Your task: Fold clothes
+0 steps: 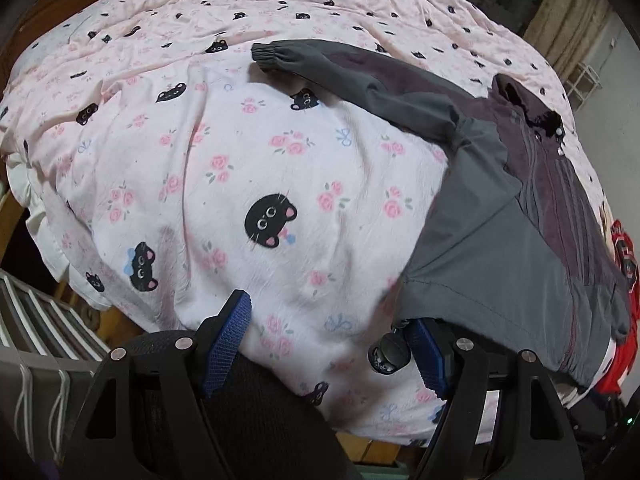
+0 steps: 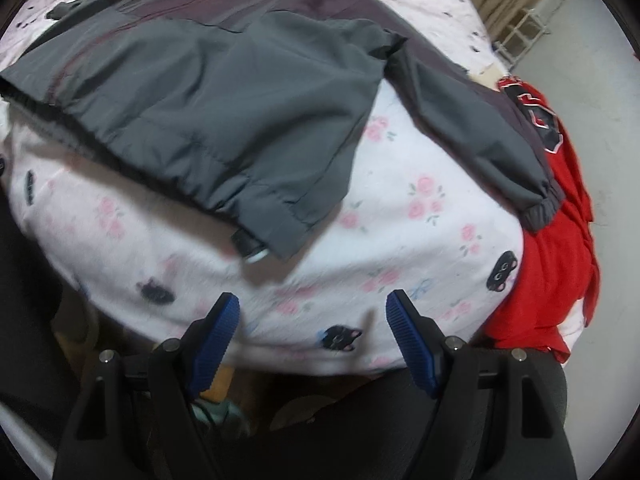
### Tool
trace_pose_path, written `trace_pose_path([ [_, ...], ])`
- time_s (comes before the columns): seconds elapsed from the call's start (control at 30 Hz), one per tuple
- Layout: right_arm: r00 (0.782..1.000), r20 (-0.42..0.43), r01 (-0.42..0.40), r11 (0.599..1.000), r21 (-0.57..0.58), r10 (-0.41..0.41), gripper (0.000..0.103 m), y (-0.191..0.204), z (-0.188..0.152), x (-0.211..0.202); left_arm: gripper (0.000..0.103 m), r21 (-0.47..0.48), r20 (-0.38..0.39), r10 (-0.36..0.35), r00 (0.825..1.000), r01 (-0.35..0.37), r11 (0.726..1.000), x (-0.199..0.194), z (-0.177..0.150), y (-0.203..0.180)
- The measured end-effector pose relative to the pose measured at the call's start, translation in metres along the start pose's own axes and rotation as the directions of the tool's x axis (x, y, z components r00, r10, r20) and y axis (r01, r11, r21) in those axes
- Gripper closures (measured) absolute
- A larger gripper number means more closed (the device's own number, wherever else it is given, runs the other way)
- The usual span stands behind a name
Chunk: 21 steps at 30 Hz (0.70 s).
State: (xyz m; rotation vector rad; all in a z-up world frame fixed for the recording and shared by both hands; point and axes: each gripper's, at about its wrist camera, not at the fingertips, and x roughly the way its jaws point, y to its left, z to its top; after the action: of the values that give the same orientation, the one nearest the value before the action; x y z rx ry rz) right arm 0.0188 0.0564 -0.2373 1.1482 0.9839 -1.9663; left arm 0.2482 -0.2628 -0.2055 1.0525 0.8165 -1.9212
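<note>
Your left gripper has its blue-padded fingers spread wide, nothing between them; it sits at the near edge of the bed, over the cat-and-rose print sheet. The jacket's hem corner drapes over the right-hand finger, but you're not clamped on it.

Your right gripper is also spread apart and holding nothing, low over the sheet near the bed edge, just short of the jacket hem.

Grey and maroon jacket lies spread flat on the sheet, front up. In the left wrist view it's on the right side of the bed, with one sleeve stretched out away from the body, elastic cuff at the end. In the right wrist view the jacket fills the far half of the bed; its other sleeve runs out to the right, cuff resting on a red garment at the bed's right edge. A small drawcord toggle hangs at the hem's near corner. Right view is motion-blurred.
</note>
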Motion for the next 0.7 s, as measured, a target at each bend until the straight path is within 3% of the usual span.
trace_pose_path([
  [0.27,0.995,0.078,-0.056,0.99,-0.131,0.067,0.026,-0.002,-0.004,-0.039,0.031,0.041,-0.031,0.012,0.999,-0.01,0.999,-0.009,-0.006,-0.001],
  [0.37,0.982,0.148,-0.097,0.987,-0.132,0.116,0.026,-0.005,0.008,-0.055,0.031,0.053,-0.044,0.029,0.999,-0.027,0.998,-0.007,-0.005,-0.002],
  [0.53,0.954,0.269,-0.096,0.987,-0.13,0.129,0.025,-0.001,0.038,-0.077,0.031,0.058,-0.065,0.04,0.997,-0.036,0.998,-0.005,-0.009,0.002],
  [0.7,0.952,0.289,-0.08,0.993,-0.091,0.104,0.025,0.005,0.076,-0.057,0.031,0.062,-0.07,0.04,0.997,-0.035,0.997,-0.009,-0.011,0.005],
])
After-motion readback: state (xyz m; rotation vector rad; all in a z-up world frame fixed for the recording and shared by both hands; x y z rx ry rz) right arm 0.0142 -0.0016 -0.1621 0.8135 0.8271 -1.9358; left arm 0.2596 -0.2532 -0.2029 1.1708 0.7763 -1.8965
